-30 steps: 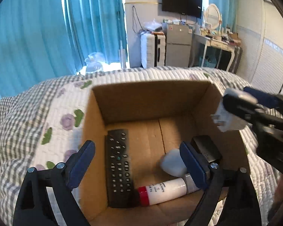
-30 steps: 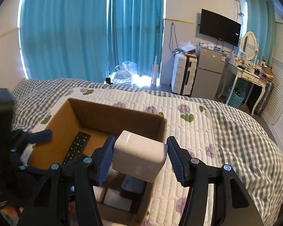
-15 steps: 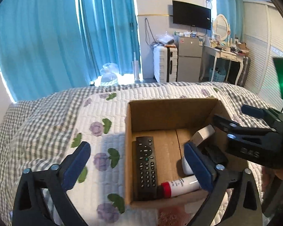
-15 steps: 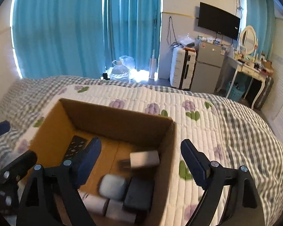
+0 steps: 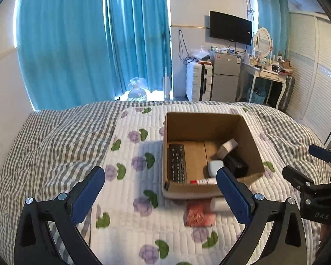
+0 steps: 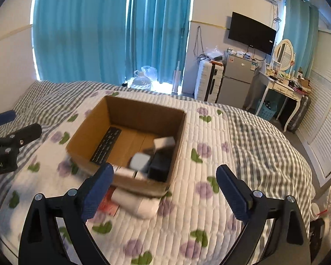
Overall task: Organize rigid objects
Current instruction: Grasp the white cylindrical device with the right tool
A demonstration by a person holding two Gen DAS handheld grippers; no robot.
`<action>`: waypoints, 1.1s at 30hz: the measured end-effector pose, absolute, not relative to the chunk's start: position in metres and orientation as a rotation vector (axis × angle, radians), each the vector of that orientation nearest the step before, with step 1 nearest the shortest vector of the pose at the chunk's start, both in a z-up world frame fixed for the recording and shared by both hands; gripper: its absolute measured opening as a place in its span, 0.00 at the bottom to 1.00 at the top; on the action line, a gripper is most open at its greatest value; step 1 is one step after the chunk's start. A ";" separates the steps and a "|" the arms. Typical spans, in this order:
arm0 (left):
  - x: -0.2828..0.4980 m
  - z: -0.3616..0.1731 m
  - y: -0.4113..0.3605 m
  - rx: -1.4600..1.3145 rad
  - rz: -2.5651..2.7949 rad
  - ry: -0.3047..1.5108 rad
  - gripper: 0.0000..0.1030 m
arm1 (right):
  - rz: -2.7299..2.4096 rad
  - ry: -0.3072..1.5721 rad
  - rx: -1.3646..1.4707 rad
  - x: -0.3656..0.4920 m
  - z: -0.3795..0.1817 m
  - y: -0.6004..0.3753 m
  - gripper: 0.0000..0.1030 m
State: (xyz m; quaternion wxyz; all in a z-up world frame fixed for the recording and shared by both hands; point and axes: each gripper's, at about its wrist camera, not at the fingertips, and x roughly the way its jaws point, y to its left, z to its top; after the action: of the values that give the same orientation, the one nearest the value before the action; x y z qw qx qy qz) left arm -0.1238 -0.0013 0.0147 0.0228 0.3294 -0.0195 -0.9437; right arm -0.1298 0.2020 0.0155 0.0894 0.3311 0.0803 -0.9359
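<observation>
Looking along our left gripper, spread wide and empty, we see the cardboard box holding the remote by its left wall. From our right gripper, equally wide and empty, the white charger leans against the box's right wall.

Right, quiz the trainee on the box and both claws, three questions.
1. True or false: the left claw is shut on the remote.
2. Which lies outside the box? A remote; B red packet; C black block.
3. Fill in: the right claw is ____.

Key: 1 false; 2 B; 3 open.
</observation>
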 end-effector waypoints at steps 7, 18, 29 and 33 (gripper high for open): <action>-0.110 -0.027 0.003 1.094 -2.863 -0.110 1.00 | -2.726 0.269 1.039 -0.125 -0.024 0.183 0.92; -0.143 -0.115 -0.003 1.329 -2.749 -0.072 1.00 | -2.576 0.593 1.175 -0.162 -0.118 0.153 0.92; -0.149 -0.146 -0.014 1.441 -2.695 -0.016 1.00 | -2.522 0.673 1.295 -0.195 -0.167 0.141 0.70; -0.145 -0.144 -0.011 1.431 -2.696 -0.037 1.00 | -2.528 0.674 1.280 -0.186 -0.163 0.144 0.57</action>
State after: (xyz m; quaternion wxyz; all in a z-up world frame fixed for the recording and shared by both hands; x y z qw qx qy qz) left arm -0.1454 -0.0109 -0.1437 0.0448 0.4683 -0.0121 -0.8824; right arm -0.1860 0.1438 -0.1633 0.1143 0.4368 0.2299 -0.8622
